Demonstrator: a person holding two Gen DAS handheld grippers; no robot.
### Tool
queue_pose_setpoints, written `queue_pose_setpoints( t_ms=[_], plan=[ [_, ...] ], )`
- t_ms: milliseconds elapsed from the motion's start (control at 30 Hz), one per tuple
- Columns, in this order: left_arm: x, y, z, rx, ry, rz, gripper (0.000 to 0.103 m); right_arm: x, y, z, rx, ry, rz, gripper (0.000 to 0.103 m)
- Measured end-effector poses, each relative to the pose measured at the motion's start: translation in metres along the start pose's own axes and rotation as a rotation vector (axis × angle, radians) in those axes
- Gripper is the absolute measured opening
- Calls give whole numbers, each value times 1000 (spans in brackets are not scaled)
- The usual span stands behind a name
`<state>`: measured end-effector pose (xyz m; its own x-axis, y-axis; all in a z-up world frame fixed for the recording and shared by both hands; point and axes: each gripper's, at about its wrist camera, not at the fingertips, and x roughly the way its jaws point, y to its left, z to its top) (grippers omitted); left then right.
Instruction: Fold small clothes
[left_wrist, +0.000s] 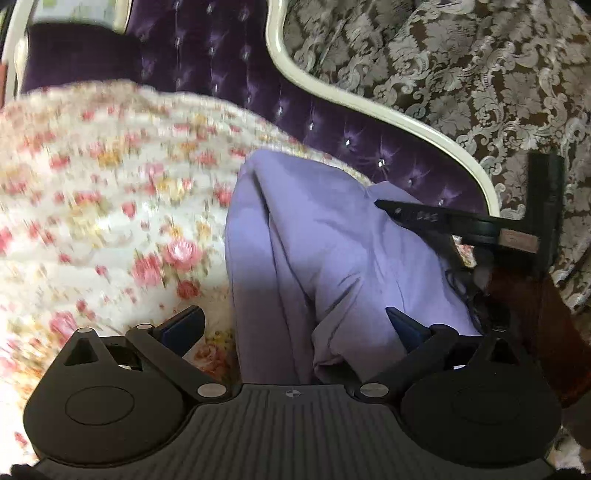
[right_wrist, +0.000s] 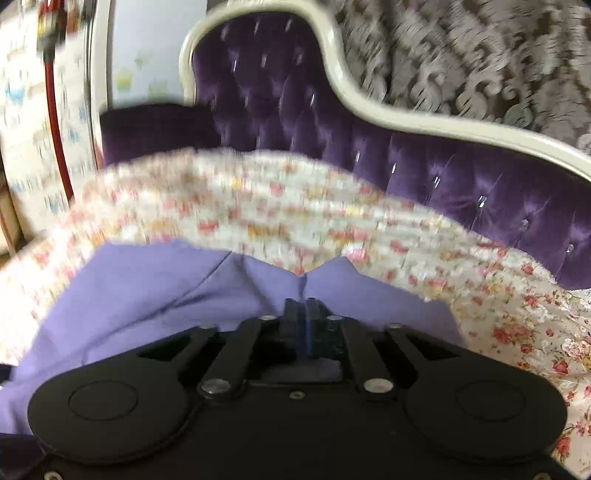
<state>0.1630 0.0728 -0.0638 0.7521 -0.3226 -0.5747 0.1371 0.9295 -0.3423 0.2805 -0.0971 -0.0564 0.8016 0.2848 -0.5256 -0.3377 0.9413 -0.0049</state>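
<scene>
The lavender garment (left_wrist: 314, 258) lies on a floral bedspread (left_wrist: 110, 206), in front of a purple tufted headboard (left_wrist: 229, 74) with a cream frame. Behind it hangs a brown curtain (left_wrist: 461, 74) with a grey leaf pattern.

In the left wrist view the left gripper (left_wrist: 295, 325) has its 2 fingers wide apart. The left finger is over the bedspread, and the right finger is over the cloth. A raised fold of the garment stands between them, but the pads do not press on it.

The right gripper (right_wrist: 306, 310) shows in its own view with the 2 fingers almost together, and the cloth puckers into a small pinch just at their tips. It seems to hold the edge of the garment. In the left view this gripper (left_wrist: 384, 204) reaches in from the right, with its tip on the far upper part of the garment.
</scene>
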Motion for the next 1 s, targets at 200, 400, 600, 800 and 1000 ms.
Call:
queue_pose_setpoints(
  t_ms=[200, 400, 600, 800, 1000],
  plan=[
    [-41, -38, 14, 181, -110, 139, 102, -83, -16, 5, 70, -202, -52, 76],
    [-69, -80, 20, 258, -157, 231, 102, -154, -8, -5, 95, -247, -79, 102],
    [-83, -112, 4, 301, -151, 316, 102, -189, 1, -29, 179, -176, -87, 102],
    [-90, -116, -13, 237, -70, 318, 102, -212, 6, -59, 267, -104, -81, 102],
    [-101, -117, -27, 257, -63, 341, 102, -230, 10, -80, 302, -61, -94, 102]
  ],
)
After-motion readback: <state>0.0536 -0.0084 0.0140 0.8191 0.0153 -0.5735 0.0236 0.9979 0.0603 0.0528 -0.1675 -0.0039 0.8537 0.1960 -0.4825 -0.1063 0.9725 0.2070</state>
